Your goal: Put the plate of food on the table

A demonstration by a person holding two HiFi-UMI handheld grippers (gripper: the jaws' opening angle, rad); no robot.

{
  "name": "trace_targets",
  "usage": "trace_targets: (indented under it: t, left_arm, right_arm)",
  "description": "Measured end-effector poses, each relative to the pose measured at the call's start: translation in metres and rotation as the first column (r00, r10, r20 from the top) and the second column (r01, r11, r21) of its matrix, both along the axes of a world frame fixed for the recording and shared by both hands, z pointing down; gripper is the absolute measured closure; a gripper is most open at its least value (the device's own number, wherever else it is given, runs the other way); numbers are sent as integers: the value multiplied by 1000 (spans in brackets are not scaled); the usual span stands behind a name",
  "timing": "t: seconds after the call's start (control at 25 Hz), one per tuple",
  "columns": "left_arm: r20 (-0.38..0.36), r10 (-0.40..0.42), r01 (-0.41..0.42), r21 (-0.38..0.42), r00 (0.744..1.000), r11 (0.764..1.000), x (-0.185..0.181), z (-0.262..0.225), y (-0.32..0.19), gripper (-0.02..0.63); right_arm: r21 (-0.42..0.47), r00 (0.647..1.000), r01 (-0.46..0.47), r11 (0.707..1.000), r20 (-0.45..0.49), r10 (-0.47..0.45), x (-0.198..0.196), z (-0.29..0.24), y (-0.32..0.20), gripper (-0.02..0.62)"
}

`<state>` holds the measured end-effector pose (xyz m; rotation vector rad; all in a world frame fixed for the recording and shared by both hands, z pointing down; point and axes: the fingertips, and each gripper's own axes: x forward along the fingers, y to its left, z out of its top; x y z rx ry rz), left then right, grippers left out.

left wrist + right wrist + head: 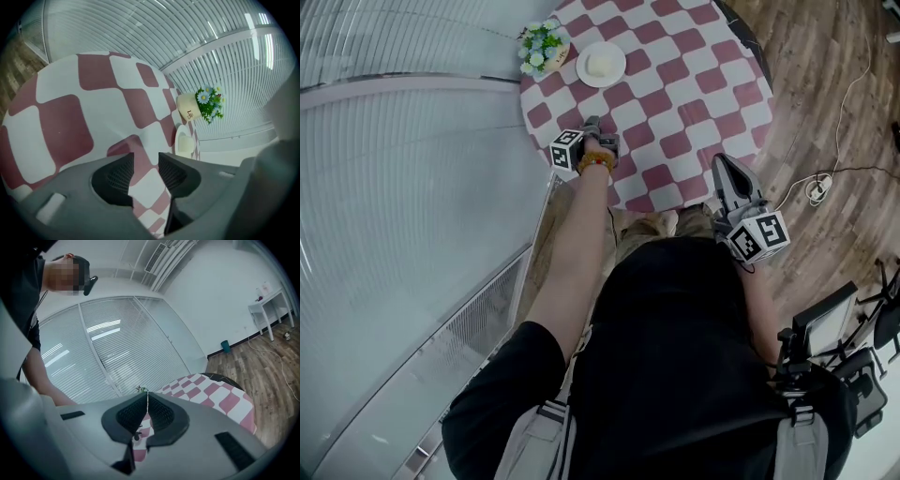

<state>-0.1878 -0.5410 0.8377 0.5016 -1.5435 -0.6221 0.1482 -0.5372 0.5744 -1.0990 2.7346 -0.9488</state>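
Plate of food (601, 65) sits on the checked table (680, 98), far-left part, just beside the flower pot (542, 47) and not far from the far edge, so the task looks done or close to it. L gripper (596, 125) hangs over the near-left part of the table, well apart from the plate, jaws a bit apart w/ nothing between them, only checked top showing thru the gap. R gripper (725, 164) is at the near-right edge, jaws pressed together, empty. Risks, my read: if you go back in w/ the L gripper to nudge the plate, the pot is so close that a sideways push prob tips it or shoves the plate toward the far edge. The top looks like a draped cloth in the left gripper view. If so, dragging a low jaw across it could snag it and pull plate + pot along. R gripper is near the rim, so a careless swing could bump the edge. Also a cable (825, 178) lies on the floor to the right, trip risk if you step that way.
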Motion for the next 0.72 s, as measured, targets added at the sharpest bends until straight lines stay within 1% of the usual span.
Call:
trace_targets:
  t: [0.24, 0.36, 0.44, 0.56, 0.72]
  left_arm:
    - [-6, 63, -63, -17, 998, 998, 32, -1, 64, 457]
    - [-9, 116, -116, -14, 993, 993, 47, -4, 86, 457]
    - [-6, 179, -179, -15, 984, 984, 57, -6, 96, 457]
    - [4, 270, -270, -20, 963, 963, 66, -9, 107, 456]
    - [51, 350, -352, 21, 935, 936, 65, -28, 119, 457]
  right_arm:
    - [20, 999, 35, 999, 15, -36, -16, -7, -9, 583]
    - [22, 998, 56, 998, 13, -56, -24, -9, -9, 583]
    - [22, 997, 73, 997, 8, -74, -28, -9, -9, 583]
    - [22, 996, 91, 996, 4, -92, -33, -9, -10, 583]
    - [23, 994, 112, 993, -1, -112, -39, -10, -10, 583]
